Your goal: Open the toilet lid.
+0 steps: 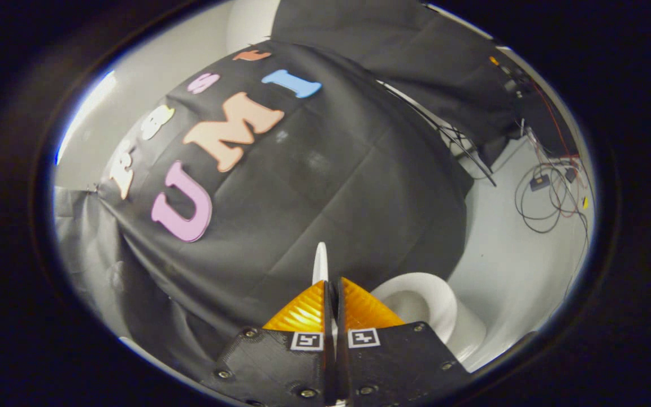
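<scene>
A thin white toilet lid (320, 263) stands edge-on and raised, its rim poking up from between my fingertips. My gripper (332, 282) is shut on that lid edge, both fingers pressed close together around it. To the right of the fingers and below them sits the white toilet bowl (424, 305) with its seat ring exposed. The lower part of the lid is hidden behind my fingers.
The black cloth wall (314, 186) hangs close beyond the lid. A pale floor (506, 265) spreads to the right of the toilet, with a tangle of cables (551, 195) and a small box at its far side.
</scene>
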A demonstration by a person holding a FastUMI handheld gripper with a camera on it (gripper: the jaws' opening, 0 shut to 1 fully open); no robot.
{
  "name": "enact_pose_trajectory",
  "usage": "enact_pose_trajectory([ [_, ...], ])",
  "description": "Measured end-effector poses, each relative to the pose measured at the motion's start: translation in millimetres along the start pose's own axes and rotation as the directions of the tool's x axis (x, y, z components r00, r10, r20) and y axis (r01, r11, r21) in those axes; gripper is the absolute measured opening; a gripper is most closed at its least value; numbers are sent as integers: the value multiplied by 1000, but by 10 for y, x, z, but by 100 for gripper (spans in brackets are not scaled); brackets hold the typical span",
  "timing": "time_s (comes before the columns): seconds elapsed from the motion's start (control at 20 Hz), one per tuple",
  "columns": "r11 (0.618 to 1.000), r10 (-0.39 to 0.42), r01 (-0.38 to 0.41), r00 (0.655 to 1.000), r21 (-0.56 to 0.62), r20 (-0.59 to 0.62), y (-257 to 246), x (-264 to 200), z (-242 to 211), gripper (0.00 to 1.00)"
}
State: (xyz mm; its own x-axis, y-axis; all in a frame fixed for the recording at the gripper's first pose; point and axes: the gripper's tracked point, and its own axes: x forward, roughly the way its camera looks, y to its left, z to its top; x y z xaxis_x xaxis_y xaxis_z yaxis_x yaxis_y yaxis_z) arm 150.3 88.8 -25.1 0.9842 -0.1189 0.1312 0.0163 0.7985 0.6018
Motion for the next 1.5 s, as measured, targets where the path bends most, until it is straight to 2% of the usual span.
enact_pose_trajectory([
  [0.2, 989, -18, 11, 999, -144, -48, 484, -64, -51, 2],
  [0.45, 944, -6, -41, 990, -327, -141, 962, -63, -153, 2],
  [0.9, 903, 116, -186, 973, -387, -197, 1667, -130, -396, 4],
  [1.15, 862, 105, -223, 957, -455, -269, 1983, -71, -745, 7],
  [1.2, 856, 125, -244, 953, -456, -275, 2080, -76, -790, 7],
  [1.5, 857, 186, -296, 941, -422, -283, 2353, -114, -953, 8],
])
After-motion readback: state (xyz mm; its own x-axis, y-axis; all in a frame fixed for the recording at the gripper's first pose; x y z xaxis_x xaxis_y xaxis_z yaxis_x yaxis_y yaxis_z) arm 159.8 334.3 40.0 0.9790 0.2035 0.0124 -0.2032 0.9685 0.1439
